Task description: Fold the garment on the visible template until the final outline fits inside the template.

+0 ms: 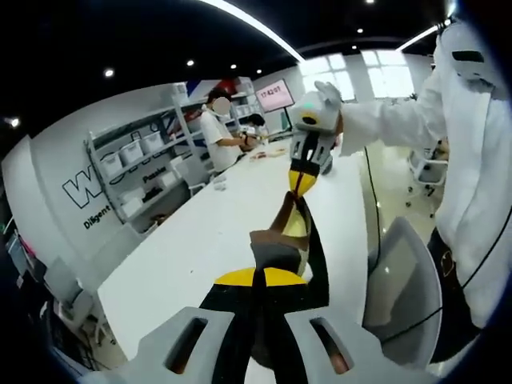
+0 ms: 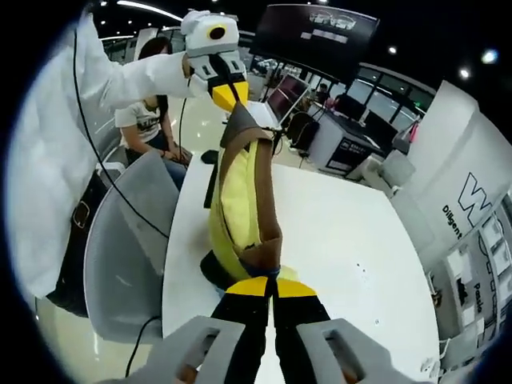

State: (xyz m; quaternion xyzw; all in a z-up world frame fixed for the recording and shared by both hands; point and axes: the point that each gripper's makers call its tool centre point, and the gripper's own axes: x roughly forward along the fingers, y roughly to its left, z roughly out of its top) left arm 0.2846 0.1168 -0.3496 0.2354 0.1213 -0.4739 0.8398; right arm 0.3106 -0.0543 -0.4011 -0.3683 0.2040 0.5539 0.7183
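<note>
There, the 2 claws, left claw [image 1: 258, 276] and right claw [image 2: 260, 286], each clamp an end of the yellow-and-brown garment [image 2: 244, 200], stretched taut above the white worktop [image 2: 344, 232].

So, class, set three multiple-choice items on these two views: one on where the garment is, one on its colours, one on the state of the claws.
1. Where is the garment?
A. Stretched in the air between both claws
B. Flat on the table
C. On the chair

2. What colours does the garment show?
A. Red and white
B. Yellow and brown
C. Blue and green

3. What state are the claws in?
A. Both open
B. One open
C. Both shut on the garment

Answers:
1. A: it spans from the right claw up to the left claw, above the white table.
2. B: yellow cloth with brown edging.
3. C: each claw's tips pinch one end.
</note>
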